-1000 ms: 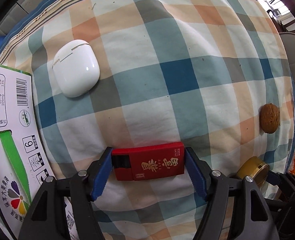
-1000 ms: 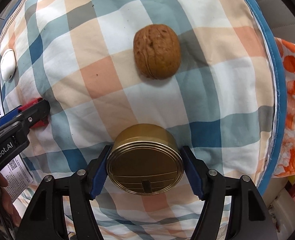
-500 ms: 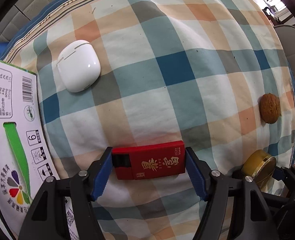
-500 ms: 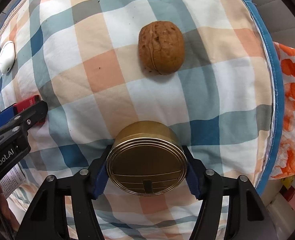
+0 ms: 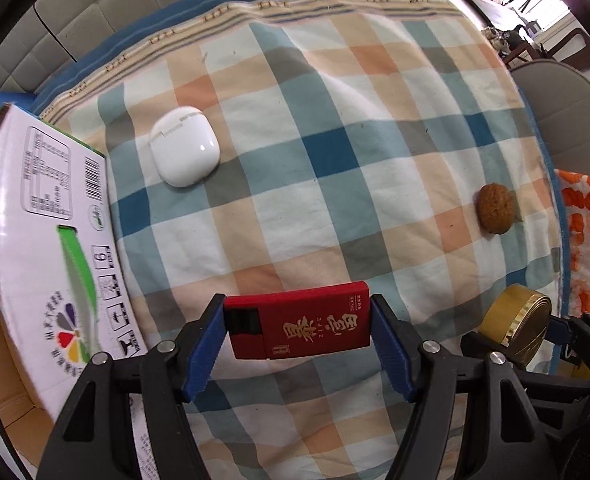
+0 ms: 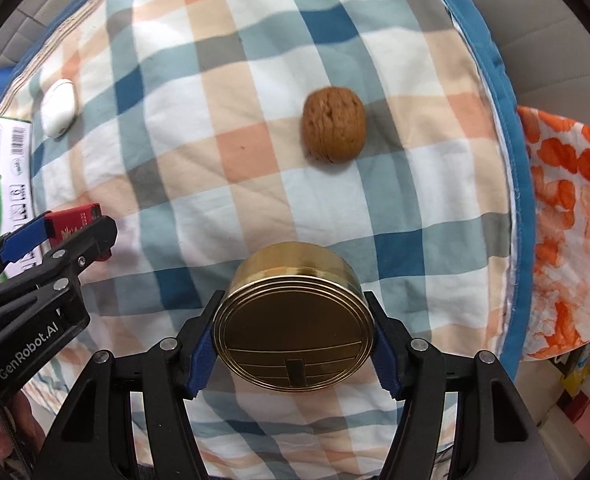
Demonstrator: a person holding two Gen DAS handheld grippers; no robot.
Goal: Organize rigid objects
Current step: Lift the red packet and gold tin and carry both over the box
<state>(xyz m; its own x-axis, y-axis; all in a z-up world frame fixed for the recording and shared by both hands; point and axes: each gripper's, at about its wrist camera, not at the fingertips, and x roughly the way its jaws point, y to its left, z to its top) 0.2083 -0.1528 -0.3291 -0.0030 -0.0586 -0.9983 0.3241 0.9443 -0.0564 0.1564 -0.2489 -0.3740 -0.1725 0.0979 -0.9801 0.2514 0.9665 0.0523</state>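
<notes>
Sitting clamped end to end between the blue pads of the left gripper point(image 5: 297, 326), the red box point(image 5: 300, 321) is looking light, stiff and flat, and holding it by its two short ends seems sound, though a smooth card or plastic skin of that kind is probably prone to pivoting if the squeeze is slack. To its right, the gold tin point(image 6: 293, 318) is riding in the right gripper point(image 6: 293, 334), whose pads are pressing on opposite sides of the round wall while its flat lid is facing the camera; it is likely rigid metal, heavier than the box and slippery, so a grip across the full width is the safest one. Both things appear to be hanging just above the near part of the checked cloth point(image 5: 335, 168). Farther out, a walnut point(image 6: 334, 131) is lying on the cloth toward the right, small, hard and liable to roll, while a white earbud case point(image 5: 184, 151) is resting far left, smooth and rounded. A cardboard box point(image 5: 43, 240) is standing open at the left edge, probably the place for them.
</notes>
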